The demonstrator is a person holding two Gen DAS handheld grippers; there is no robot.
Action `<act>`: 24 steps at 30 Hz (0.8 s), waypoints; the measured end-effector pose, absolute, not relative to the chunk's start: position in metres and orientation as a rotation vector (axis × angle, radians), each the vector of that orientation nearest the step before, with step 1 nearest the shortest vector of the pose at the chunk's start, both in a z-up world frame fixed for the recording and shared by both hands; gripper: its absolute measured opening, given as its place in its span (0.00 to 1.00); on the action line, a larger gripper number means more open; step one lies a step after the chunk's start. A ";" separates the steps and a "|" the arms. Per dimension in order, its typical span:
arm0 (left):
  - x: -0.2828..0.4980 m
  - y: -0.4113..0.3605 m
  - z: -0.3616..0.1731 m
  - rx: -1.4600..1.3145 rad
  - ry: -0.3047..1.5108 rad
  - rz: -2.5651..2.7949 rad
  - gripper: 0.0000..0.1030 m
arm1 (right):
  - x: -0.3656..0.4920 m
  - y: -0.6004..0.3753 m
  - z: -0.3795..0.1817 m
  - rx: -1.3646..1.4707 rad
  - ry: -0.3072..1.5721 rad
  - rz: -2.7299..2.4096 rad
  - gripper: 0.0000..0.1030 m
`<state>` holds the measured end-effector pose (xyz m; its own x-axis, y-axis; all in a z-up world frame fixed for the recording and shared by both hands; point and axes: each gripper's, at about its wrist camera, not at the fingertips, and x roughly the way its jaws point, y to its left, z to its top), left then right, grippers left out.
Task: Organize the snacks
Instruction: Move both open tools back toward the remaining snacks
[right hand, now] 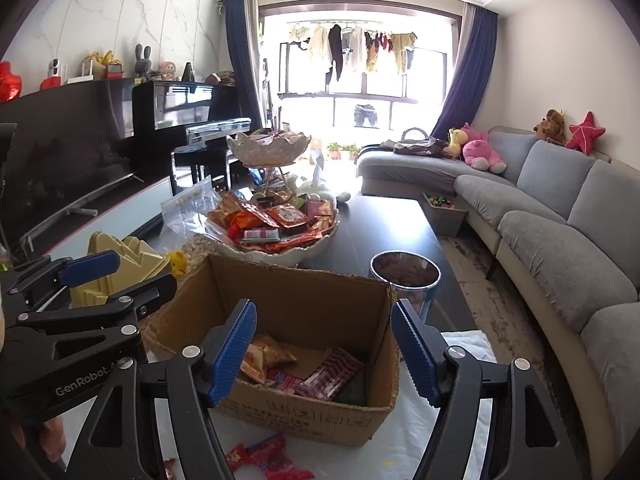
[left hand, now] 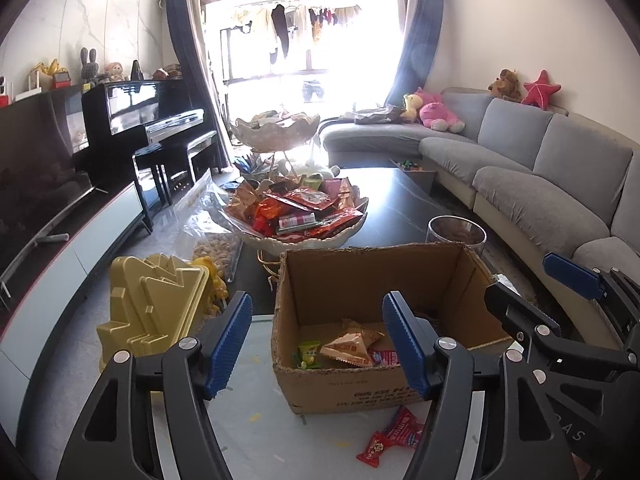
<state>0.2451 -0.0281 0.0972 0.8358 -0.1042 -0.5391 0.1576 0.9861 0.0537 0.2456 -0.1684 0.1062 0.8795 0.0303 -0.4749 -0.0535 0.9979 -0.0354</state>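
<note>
Both your grippers hang with jaws apart and nothing between the pads: the left gripper (left hand: 316, 344) and the right gripper (right hand: 324, 350) each look down into the open cardboard box (left hand: 384, 280). Inside it lie a few snacks, an orange triangular pack (left hand: 352, 348) among them. The loose red snack packets (left hand: 394, 438) still sit outside on the pale table top (left hand: 256, 360), just in front of the box's near wall. From your left gripper they lie at about 5 o'clock, low and close; from your right gripper they lie at about 7 o'clock, so they sit between your two hands. Neither hand looks clearly nearer. Their long axis seems to run from 7 to 1 o'clock in the left view.
</note>
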 end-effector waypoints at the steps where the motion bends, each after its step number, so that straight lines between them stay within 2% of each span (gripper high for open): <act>1: 0.241 -0.027 0.098 0.102 0.563 -0.131 0.68 | 0.241 -0.167 0.107 -0.049 0.493 0.049 0.69; 6: 0.219 -0.016 0.096 0.111 0.576 -0.117 0.71 | 0.221 -0.159 0.106 -0.061 0.484 0.060 0.73; 15: 0.186 -0.001 0.081 0.109 0.597 -0.086 0.76 | 0.197 -0.151 0.091 -0.057 0.517 0.094 0.73; 24: 0.168 0.000 0.046 0.109 0.682 -0.060 0.76 | 0.188 -0.146 0.055 -0.084 0.609 0.149 0.73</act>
